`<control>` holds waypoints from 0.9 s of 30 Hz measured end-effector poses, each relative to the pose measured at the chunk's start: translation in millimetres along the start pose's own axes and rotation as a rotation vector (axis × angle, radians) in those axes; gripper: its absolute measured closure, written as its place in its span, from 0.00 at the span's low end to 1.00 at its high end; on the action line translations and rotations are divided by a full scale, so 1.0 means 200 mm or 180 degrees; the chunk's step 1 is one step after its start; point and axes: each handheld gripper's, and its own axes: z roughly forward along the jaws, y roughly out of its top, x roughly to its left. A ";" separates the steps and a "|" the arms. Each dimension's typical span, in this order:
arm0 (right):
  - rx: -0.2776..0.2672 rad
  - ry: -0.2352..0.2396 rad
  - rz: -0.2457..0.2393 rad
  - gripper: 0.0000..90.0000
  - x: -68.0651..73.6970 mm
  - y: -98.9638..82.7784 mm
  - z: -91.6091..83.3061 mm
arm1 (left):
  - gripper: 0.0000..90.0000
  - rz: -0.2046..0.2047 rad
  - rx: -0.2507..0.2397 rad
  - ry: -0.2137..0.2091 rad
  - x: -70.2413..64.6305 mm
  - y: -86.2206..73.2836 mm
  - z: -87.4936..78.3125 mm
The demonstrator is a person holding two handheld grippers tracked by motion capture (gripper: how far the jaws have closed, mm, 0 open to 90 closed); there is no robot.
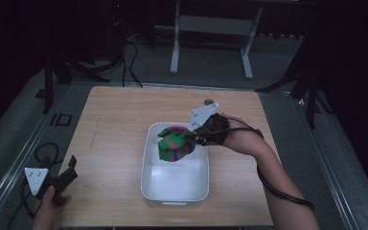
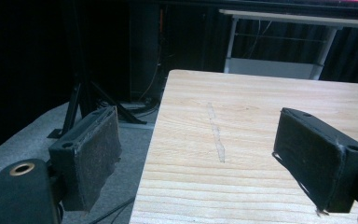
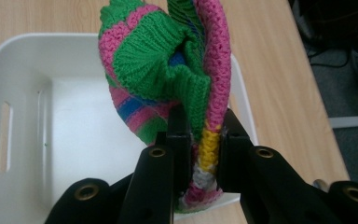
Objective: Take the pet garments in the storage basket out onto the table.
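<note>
One knit cloth (image 3: 168, 70), striped pink, green, blue, pinched at edge by right gripper (image 3: 200, 154), jaws clamped on yellow band. Cloth bunched, hanging over far right part of bin (image 1: 175, 194), long axis upright, bulk toward bin's far wall. Left gripper (image 2: 205, 158) well left of bin, at table (image 1: 115, 110) edge, jaws apart, nothing between.

One white plastic bin (image 1: 149, 172), one crocheted striped piece (image 1: 175, 143) (pink, green, blue), two handheld grippers, one wooden table (image 1: 110, 124).
</note>
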 end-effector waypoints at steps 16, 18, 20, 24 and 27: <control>-0.0109 -0.0290 0.0130 0.87 -0.08 -0.08 -0.30 | 0.17 -0.0001 0.0002 0.0001 0.00 0.00 0.00; -0.0063 -0.0339 0.0149 0.87 -0.08 -0.11 -0.32 | 0.17 0.0000 0.0002 0.0003 0.00 0.00 0.00; -0.0019 -0.0373 0.0172 0.87 -0.09 -0.15 -0.35 | 0.17 0.0000 0.0002 0.0003 0.00 0.00 0.00; 0.0015 -0.0439 0.0273 0.87 -0.10 -0.23 -0.41 | 0.17 0.0010 0.0005 0.0005 0.00 0.00 0.00; 0.0041 -0.0479 0.0350 0.87 -0.11 -0.31 -0.45 | 0.17 0.0008 0.0004 0.0008 0.00 0.00 0.00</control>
